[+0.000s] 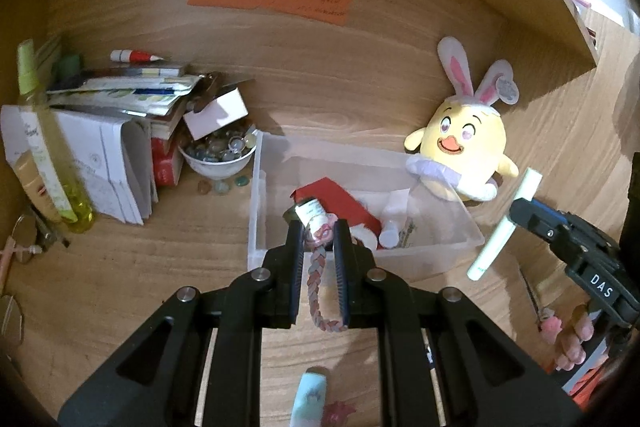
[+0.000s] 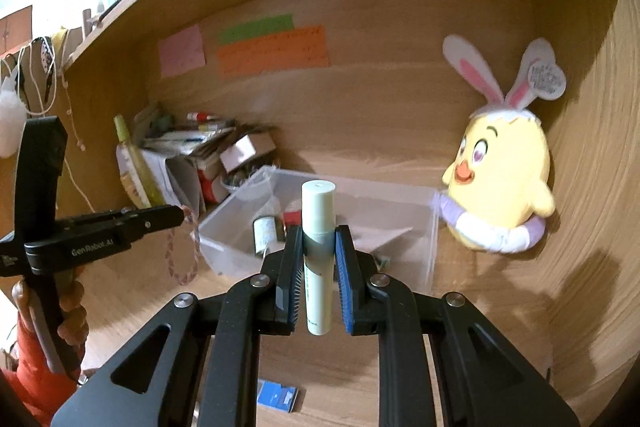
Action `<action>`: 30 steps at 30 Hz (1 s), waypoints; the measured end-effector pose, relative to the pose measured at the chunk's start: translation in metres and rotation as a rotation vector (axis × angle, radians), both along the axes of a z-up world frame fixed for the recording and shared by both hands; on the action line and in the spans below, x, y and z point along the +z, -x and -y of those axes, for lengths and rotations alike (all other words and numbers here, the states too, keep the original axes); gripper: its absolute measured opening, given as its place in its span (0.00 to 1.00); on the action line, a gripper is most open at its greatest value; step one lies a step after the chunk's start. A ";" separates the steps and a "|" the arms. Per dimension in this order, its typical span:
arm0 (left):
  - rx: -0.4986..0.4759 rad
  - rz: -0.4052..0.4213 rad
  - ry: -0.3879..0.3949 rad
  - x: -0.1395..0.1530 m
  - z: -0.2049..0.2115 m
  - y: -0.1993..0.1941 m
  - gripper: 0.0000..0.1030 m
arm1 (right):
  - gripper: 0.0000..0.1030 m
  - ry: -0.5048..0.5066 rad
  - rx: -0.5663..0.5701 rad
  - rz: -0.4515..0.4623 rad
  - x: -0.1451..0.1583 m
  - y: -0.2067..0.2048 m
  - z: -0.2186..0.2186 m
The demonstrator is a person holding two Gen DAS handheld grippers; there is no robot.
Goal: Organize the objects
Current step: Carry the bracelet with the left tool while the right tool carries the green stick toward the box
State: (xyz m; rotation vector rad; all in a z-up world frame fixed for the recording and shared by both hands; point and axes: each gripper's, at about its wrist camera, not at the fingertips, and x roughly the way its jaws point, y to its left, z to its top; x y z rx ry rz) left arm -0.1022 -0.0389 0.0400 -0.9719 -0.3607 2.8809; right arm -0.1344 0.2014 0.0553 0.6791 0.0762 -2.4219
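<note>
Two handheld grippers face a clear plastic bin (image 1: 440, 251) on a wooden desk, each carrying something. In the left wrist view, the left gripper (image 1: 318, 239) fills the lower centre, its jaws clamped on a braided pink-and-grey cord (image 1: 314, 287) with a small charm at its tip; the loop dangles between the fingers, just in front of the bin's near wall. In the right wrist view, the right gripper (image 2: 318, 247) is at lower centre, closed on a pale green tube (image 2: 317, 227) that stands upright between the jaws, with the bin behind it.

The bin already holds a few things: a red card (image 1: 340, 197), a small labelled bottle (image 1: 308, 209) and some white pieces. Neither held item is inside yet, so the sorting looks partly done. Still loose are a blue card (image 2: 278, 395) on the desk at the bottom of the right view, a yellow plush chick (image 1: 460, 143) with rabbit ears at the right, and, at the left, a stack of books (image 1: 116, 115) and a bowl of glass pebbles (image 1: 218, 155).
</note>
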 end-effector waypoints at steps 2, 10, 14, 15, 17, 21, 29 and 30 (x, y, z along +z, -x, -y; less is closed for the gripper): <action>0.001 -0.003 0.001 0.003 0.000 0.005 0.14 | 0.14 0.002 -0.009 -0.015 0.005 0.003 0.000; 0.029 -0.021 0.008 0.011 0.005 0.022 0.14 | 0.14 -0.013 -0.048 -0.061 0.015 0.018 0.002; 0.060 -0.007 0.001 0.006 0.011 0.035 0.14 | 0.14 -0.028 -0.066 -0.050 0.011 0.030 0.004; 0.067 -0.001 -0.002 0.004 0.013 0.039 0.14 | 0.14 -0.035 -0.075 -0.046 0.009 0.034 0.004; 0.085 0.016 -0.001 -0.002 0.016 0.048 0.14 | 0.14 -0.042 -0.083 -0.039 0.005 0.039 0.005; 0.109 0.050 0.010 -0.014 0.019 0.064 0.14 | 0.14 -0.059 -0.095 -0.019 -0.006 0.050 0.007; 0.083 0.108 0.002 -0.033 0.014 0.081 0.14 | 0.14 -0.096 -0.107 0.013 -0.025 0.062 0.008; 0.078 0.110 0.004 -0.034 0.013 0.082 0.14 | 0.14 -0.115 -0.109 0.015 -0.028 0.063 0.010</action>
